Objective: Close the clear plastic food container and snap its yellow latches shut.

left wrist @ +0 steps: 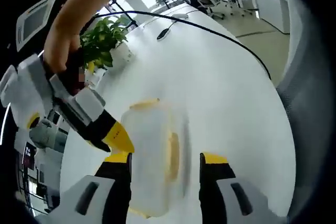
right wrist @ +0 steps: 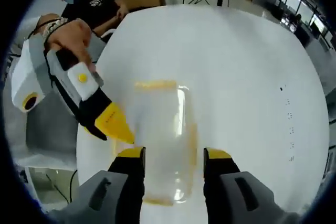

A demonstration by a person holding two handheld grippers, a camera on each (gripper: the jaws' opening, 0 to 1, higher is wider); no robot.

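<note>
Right gripper view: white surface (right wrist: 236, 56), clear container (right wrist: 163, 140) lying on it, lid looks down, yellow latches on its edges. Right tool (right wrist: 173, 162) released, jaws wide, straddling the container's near end without gripping. Left tool (right wrist: 113, 124) comes in from the left, yellow tip just beside the container's left edge; whether it is clenched I can't tell. In the left gripper view the left tool (left wrist: 165, 166) has its jaws apart around the container (left wrist: 149, 150), side latch (left wrist: 173, 153) between them.

My read: pin the box with one tool, press each latch flat square-on; glancing pushes will skid it across the surface (left wrist: 226, 87). A hand (right wrist: 71, 38) holds each tool from above, angled down.
</note>
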